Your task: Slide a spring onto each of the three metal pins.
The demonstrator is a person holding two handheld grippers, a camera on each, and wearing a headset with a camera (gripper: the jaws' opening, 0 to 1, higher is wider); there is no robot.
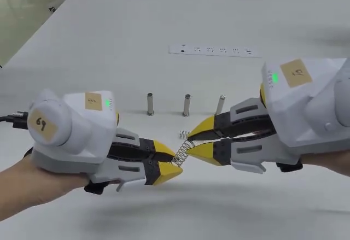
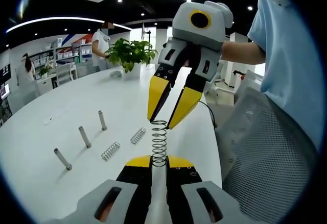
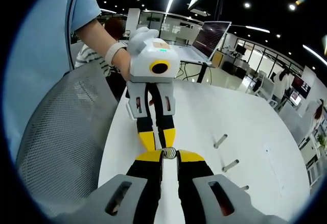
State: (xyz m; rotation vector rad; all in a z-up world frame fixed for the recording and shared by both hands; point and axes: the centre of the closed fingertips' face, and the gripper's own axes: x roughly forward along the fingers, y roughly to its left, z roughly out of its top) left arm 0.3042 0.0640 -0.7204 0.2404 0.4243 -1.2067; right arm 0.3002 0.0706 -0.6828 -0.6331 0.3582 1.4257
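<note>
— Metal spring (image 2: 159,142): where is it?
— Above the table's (image 1: 109,43) near edge, one end pinched in the left gripper's (image 2: 159,158) jaws. The right gripper's (image 2: 160,123) jaws stand spread around the other end. Three pins (image 1: 186,104) stand upright just behind.

left gripper (image 1: 176,163) clamped, right gripper (image 1: 190,141) jaws parted

Three metal pins (image 1: 150,104) (image 1: 186,105) (image 1: 220,104) are standing on the bench (image 1: 109,37) just beyond the jaws. Three springs are showing: one held spring (image 1: 181,153) bridging both sets of jaws, and two loose springs (image 2: 110,150) (image 2: 138,135) lying beside them. Two grippers, the left gripper (image 1: 176,163) and the right gripper (image 1: 190,143), are meeting. One power strip (image 1: 213,50) is lying farther out.
</note>
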